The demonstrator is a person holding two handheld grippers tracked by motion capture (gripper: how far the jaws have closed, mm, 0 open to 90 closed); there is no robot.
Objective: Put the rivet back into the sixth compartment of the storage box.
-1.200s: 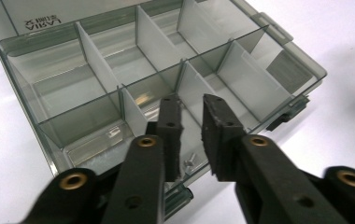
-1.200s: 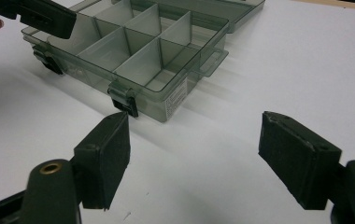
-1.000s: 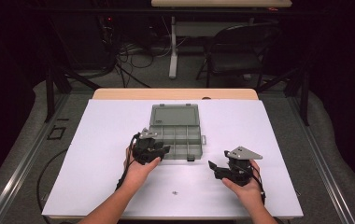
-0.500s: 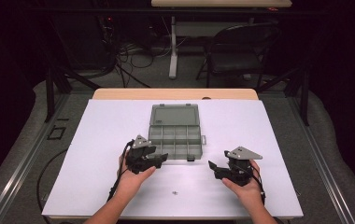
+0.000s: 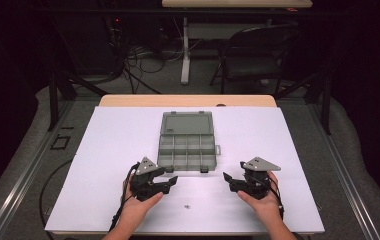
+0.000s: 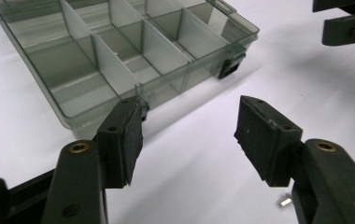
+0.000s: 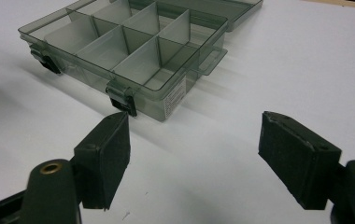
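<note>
A smoky-grey plastic compartment box [image 5: 185, 151] lies open mid-table, its lid [image 5: 186, 123] flat behind it and its dividers showing bare compartments [image 6: 119, 51] [image 7: 119, 46]. My left gripper [image 5: 171, 180] hovers just in front of the box's near left corner, pointing right. Its jaws have just swung wide and then eased in a little, and they stand open with nothing between them [image 6: 189, 123]. My right gripper [image 5: 226, 178] sits near the box's front right corner, pointing left, also open on bare table [image 7: 194, 135]. A tiny metal screw [image 5: 187, 205] lies on the table between the hands [image 6: 285, 201].
The white tabletop [image 5: 103, 150] spreads wide on both sides of the box. The box's two dark front latches [image 7: 123, 105] face the grippers. Behind the table are a dark chair [image 5: 258, 55], a desk leg and floor cables.
My left hand has drawn back from the box's front edge toward the near side of the table, and its jaws have spread wider. The right hand has stayed put.
</note>
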